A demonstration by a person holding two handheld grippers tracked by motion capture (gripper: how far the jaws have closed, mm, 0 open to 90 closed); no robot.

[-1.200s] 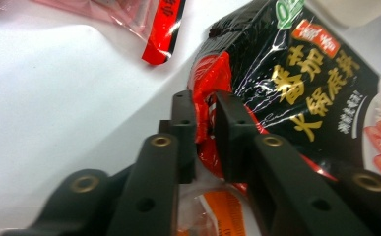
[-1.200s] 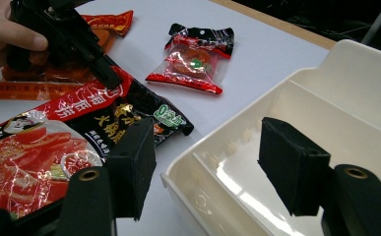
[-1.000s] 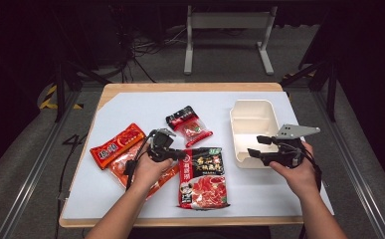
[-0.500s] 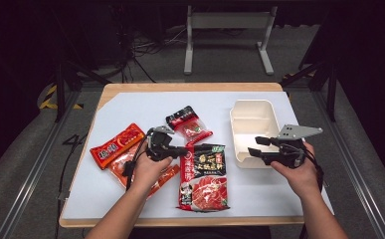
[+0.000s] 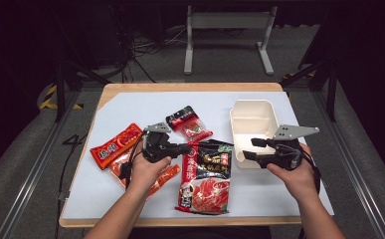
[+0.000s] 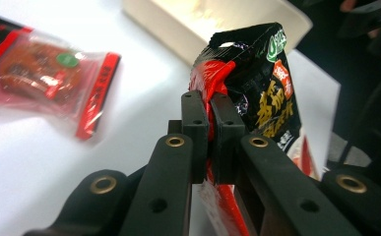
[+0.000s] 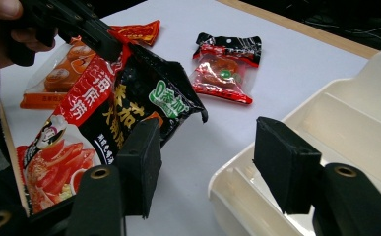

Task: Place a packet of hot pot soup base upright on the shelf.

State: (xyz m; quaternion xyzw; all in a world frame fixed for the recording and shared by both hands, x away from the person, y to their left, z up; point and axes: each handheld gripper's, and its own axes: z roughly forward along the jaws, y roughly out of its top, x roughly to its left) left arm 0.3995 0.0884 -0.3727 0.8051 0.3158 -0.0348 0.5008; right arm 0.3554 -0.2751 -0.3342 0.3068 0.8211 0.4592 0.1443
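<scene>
The left gripper point(image 6: 208, 123) is pressed together on the red upper-left edge of the large black pouch point(image 5: 206, 175), whose top corner is lifted off the table while its lower end appears to rest on the white mat point(image 5: 130, 107). From that pinch the white tray point(image 5: 253, 130) lies to the right, just beside the pouch's raised top edge, and the pouch's long axis runs from the tray-side top toward the person. The right gripper point(image 5: 248, 148) is held with its jaws spread and nothing between them, at the tray's near left corner, so it is the nearer one to the tray; the left is the one carrying the pouch. In the right gripper view the tray's divided compartments look bare, though the far end is cut off. On the side of the pouch away from the tray, a small red packet point(image 5: 189, 123) lies farther back, and two orange packets point(image 5: 116, 145) lie beyond the left hand point(image 5: 147, 169). Between pouch and tray, only the spread right gripper could be judged to stand in the way.
</scene>
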